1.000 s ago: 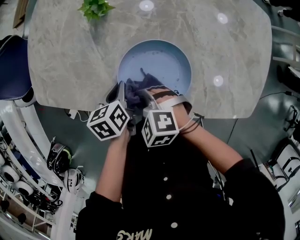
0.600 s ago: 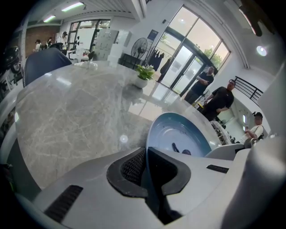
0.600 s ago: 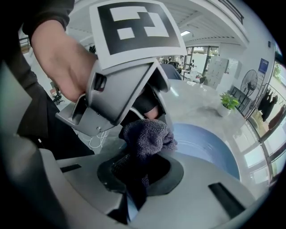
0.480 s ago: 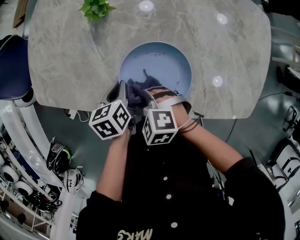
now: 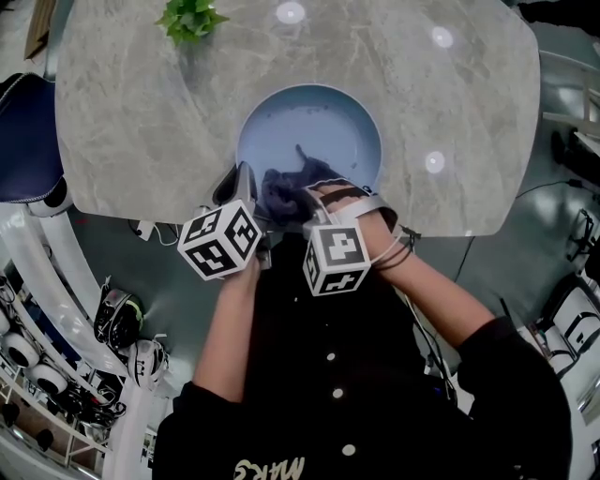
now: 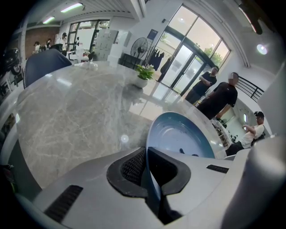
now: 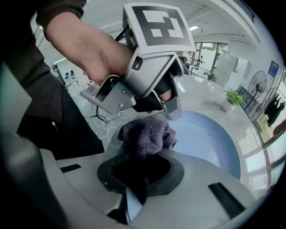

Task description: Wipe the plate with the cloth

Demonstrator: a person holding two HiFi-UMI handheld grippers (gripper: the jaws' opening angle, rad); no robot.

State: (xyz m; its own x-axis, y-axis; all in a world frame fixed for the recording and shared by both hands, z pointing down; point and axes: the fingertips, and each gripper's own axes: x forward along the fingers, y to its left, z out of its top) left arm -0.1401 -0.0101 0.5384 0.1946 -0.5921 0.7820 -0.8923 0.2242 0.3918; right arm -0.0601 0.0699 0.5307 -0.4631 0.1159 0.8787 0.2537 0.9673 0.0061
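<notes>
We find the plate (image 5: 323, 117) at the near edge of the worktop (image 5: 141, 122), its near rim right at that edge. Open worktop lies to its left, right and far sides. The plant (image 5: 192, 17) stands well apart at the far edge. Our left claw (image 6: 145, 172) is clamped on the plate's near-left rim. Our right claw (image 7: 139, 174) is closed on the cloth (image 7: 147, 134). The cloth is bunched, rests on the plate's near part and points toward its centre. The plate is round and has no long axis.
</notes>
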